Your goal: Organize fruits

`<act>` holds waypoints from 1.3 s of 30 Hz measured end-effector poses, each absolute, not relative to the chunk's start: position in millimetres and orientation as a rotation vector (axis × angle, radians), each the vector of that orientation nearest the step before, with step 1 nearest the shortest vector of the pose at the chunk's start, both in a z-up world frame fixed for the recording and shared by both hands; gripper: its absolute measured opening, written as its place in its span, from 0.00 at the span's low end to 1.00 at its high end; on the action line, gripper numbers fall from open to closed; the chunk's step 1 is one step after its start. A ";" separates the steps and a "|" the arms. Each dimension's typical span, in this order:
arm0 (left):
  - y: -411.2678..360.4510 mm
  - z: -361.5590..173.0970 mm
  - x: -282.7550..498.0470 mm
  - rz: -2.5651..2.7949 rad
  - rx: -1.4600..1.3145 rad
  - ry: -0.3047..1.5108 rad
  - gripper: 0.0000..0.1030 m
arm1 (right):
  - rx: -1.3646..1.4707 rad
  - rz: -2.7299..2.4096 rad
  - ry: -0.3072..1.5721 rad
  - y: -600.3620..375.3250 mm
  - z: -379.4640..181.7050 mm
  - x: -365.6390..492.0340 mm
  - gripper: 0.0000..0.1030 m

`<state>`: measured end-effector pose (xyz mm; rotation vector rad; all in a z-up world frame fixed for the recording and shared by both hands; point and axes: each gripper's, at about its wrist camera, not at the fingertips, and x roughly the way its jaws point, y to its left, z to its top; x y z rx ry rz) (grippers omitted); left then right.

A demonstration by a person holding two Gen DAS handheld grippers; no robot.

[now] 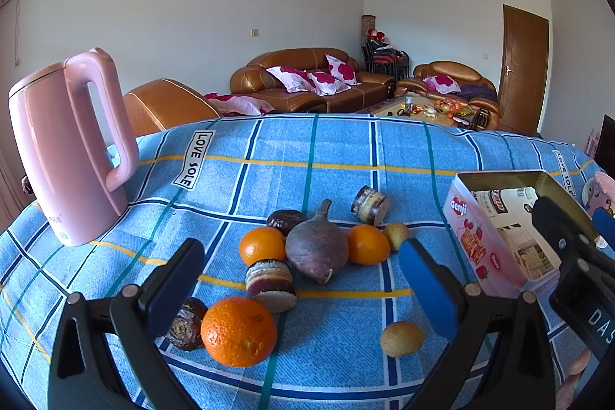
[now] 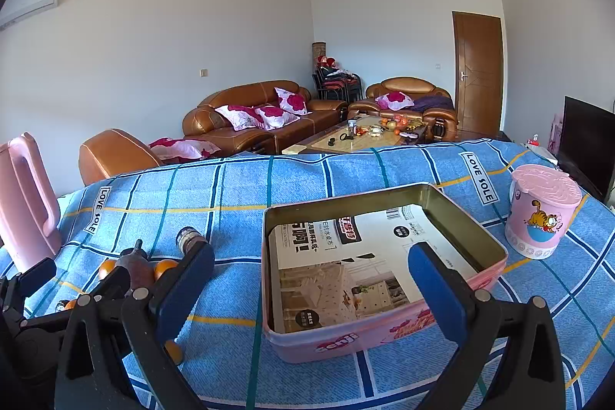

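In the left wrist view, three oranges [image 1: 238, 331] [image 1: 262, 245] [image 1: 368, 244], a purple beet [image 1: 317, 246], two small yellow-brown fruits [image 1: 401, 338] [image 1: 396, 235] and several dark dried fruit rolls [image 1: 269, 281] lie on the blue checked cloth. My left gripper [image 1: 300, 287] is open and empty, just above the nearest orange. An open pink tin [image 2: 384, 329] lined with printed paper stands to the right. My right gripper [image 2: 311, 279] is open and empty over the tin's near edge.
A pink kettle [image 1: 65, 148] stands at the far left of the table. A pink lidded cup [image 2: 540, 212] stands right of the tin. The table's far edge [image 1: 307, 116] drops toward sofas and a coffee table.
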<state>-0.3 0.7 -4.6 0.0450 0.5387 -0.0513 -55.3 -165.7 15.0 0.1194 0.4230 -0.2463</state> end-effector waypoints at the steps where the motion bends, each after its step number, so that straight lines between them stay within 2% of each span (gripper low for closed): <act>1: 0.7 -4.6 -0.2 -0.051 0.045 0.539 1.00 | 0.120 -0.246 0.423 -165.7 14.8 -55.5 0.99; 39: 2.8 -3.8 1.8 -0.052 0.042 0.543 1.00 | 0.114 -0.240 0.429 -163.6 13.4 -53.1 0.99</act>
